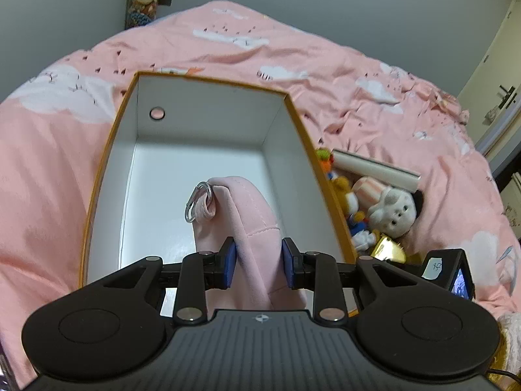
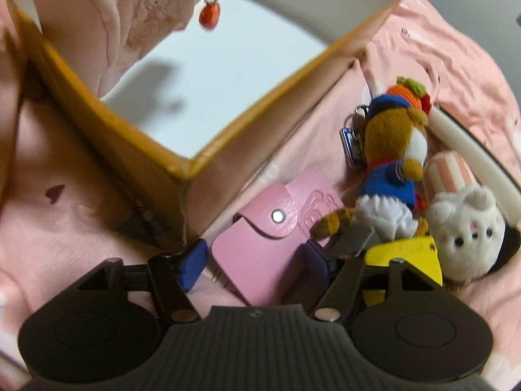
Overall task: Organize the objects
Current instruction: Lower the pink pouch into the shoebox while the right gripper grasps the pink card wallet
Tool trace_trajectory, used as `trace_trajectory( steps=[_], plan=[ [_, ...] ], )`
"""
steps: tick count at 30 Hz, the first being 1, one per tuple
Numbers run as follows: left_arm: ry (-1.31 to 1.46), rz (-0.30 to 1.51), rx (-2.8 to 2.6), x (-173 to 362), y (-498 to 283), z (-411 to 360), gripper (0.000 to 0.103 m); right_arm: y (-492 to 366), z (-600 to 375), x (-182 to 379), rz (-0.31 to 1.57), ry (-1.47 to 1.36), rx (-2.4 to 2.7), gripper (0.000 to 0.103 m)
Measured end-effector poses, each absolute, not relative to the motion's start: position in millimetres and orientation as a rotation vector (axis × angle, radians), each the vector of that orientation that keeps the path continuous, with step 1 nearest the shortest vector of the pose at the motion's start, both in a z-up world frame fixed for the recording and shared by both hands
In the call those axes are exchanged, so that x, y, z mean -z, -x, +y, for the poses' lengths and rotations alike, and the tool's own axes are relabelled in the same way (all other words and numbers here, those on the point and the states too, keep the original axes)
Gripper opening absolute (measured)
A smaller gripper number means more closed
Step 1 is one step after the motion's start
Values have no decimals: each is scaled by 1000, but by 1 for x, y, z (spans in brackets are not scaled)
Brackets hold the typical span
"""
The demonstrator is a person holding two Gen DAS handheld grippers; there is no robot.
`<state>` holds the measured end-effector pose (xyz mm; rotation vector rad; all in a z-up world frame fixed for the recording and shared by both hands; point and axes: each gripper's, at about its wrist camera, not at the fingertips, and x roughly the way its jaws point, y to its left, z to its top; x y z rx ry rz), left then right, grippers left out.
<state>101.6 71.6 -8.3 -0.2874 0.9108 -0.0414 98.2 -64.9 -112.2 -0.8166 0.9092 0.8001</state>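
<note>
An orange box (image 1: 104, 159) with a white inside lies open on the pink bedcover. My left gripper (image 1: 259, 262) hangs over its near end, shut on a soft pink pouch (image 1: 247, 208) that has a metal carabiner (image 1: 198, 202) at its top. In the right wrist view the pouch (image 2: 97, 16) hangs in the box (image 2: 107, 120) with a red charm (image 2: 210, 16) dangling beside it. My right gripper (image 2: 252, 268) stands open just outside the box corner. A pink snap wallet (image 2: 270, 244) lies on the cover between its blue pads, and neither pad presses on it.
Right of the box lies a pile: a brown plush in a blue sailor suit (image 2: 390, 169), a white rabbit plush (image 2: 465, 228), a yellow item (image 2: 407, 254), a white tube (image 2: 456, 130), a knitted carrot (image 2: 412, 93) and keys (image 2: 353, 143). A door (image 1: 501, 97) stands far right.
</note>
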Motion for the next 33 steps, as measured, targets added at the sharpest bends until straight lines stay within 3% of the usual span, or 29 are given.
trace_trajectory(
  steps=[4,7,14,18,23,33],
  plan=[
    [292,921,37,16,-100,74,33,-94,-57,127,842,900,-764,80],
    [293,920,40,16,-100,75,33,-93,-57,130,815,923,-733,75],
    [290,908,39,14,-97,76,33,-88,-73,108,823,851,-689,37],
    [285,897,36,12,-94,76,33,-93,-92,82,829,745,-642,23],
    [289,887,38,10,-92,78,33,-113,-111,49,897,489,-629,16],
    [302,870,53,3,-89,84,33,-103,-147,-12,866,187,-645,16]
  ],
)
